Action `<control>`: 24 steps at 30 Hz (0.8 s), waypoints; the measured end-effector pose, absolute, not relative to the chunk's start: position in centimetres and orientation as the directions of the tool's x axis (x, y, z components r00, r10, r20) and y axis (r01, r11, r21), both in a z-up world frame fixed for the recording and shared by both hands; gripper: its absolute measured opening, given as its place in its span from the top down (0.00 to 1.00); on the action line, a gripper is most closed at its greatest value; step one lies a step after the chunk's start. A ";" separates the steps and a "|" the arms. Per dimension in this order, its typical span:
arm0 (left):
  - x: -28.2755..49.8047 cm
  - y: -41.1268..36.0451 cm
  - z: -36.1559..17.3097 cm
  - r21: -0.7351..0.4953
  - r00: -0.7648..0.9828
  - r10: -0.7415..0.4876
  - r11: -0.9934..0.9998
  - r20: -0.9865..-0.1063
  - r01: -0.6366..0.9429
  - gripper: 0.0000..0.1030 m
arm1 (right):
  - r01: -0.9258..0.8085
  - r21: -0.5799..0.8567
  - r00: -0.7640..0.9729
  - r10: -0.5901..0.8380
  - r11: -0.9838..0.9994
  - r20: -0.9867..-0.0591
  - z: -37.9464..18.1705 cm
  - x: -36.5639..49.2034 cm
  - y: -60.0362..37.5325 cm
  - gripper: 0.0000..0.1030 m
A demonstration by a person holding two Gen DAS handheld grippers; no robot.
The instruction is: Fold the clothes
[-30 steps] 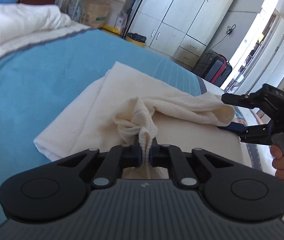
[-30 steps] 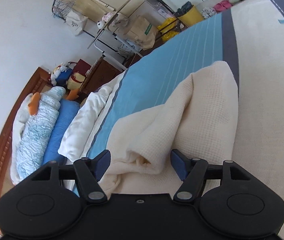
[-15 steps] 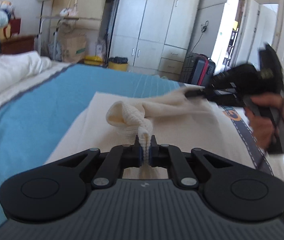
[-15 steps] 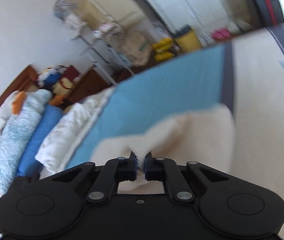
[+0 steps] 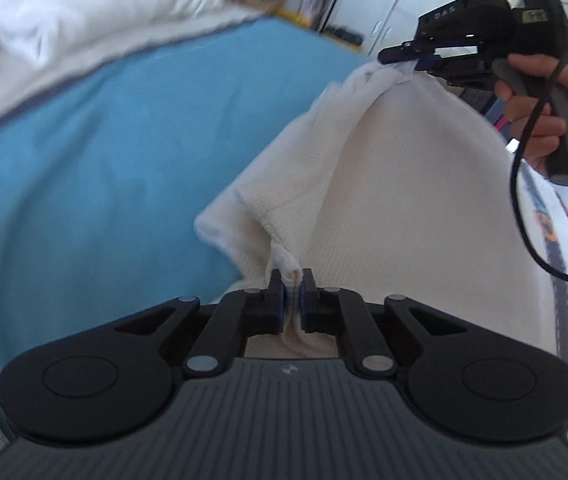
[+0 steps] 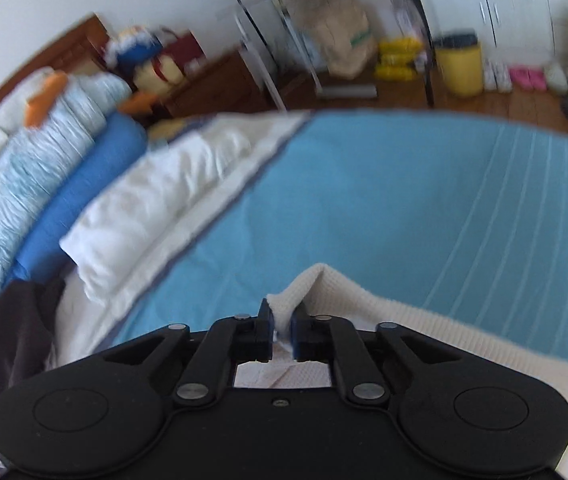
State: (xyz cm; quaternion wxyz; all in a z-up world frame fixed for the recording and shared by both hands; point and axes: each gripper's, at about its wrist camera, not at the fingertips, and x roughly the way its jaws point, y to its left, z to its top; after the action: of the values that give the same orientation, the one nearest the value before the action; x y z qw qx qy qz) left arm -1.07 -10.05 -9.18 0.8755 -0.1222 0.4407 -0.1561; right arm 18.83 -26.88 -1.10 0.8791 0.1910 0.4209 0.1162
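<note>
Cloth lifted by two corners above the bed.

Cream knit garment [image 5: 396, 184] hangs stretched between both tools, likely so it can be carried over the blue bedspread [image 5: 95, 152] for a fold. Left gripper [image 5: 292, 300] pinches one bunched corner nearly closed; right gripper [image 6: 281, 330] clamps another, jaws easing slightly apart.

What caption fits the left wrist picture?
Left hand-held gripper and right hand-held gripper pinch a cream garment above the bed.
</note>
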 end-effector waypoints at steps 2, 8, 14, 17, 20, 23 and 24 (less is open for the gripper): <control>-0.8 -9.5 -9.1 -0.381 0.560 -0.397 0.912 -0.727 0.151 0.89 | 0.028 0.441 0.621 0.329 0.897 -0.711 -2.0 18.3 -26.8 0.77; 0.2 -8.6 -8.8 -0.347 0.590 -0.334 0.933 -0.735 0.096 0.63 | 0.015 0.510 0.739 0.334 0.860 -0.585 0.1 10.2 -29.8 0.47; 1.0 -9.4 -9.6 -0.304 0.555 -0.317 0.945 -0.769 0.118 0.48 | 0.089 0.426 0.776 0.205 0.900 -0.597 1.5 0.3 -34.6 0.37; 1.1 -9.9 -9.7 -0.264 0.557 -0.290 0.956 -0.778 0.128 0.46 | 0.140 0.339 0.759 0.119 0.930 -0.640 0.9 -2.8 -36.2 0.37; 0.6 -10.5 -8.5 -0.187 0.601 -0.249 0.968 -0.760 0.166 0.46 | 0.182 0.295 0.757 0.058 0.938 -0.651 0.4 -4.6 -37.3 0.37; -0.3 -11.1 -7.2 -0.142 0.645 -0.255 0.964 -0.720 0.223 0.46 | 0.185 0.302 0.773 0.051 0.935 -0.632 0.3 -4.6 -37.9 0.37; -0.3 -11.3 -7.2 -0.199 0.610 -0.327 0.942 -0.721 0.270 0.44 | 0.173 0.312 0.777 0.064 0.934 -0.626 0.5 -4.0 -38.0 0.38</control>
State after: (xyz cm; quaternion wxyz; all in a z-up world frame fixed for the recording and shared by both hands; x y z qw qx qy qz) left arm -0.33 -11.25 -7.20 0.8966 -0.0352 0.4088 -0.1666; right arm -3.99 -37.98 0.47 0.9256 0.1789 0.3323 -0.0294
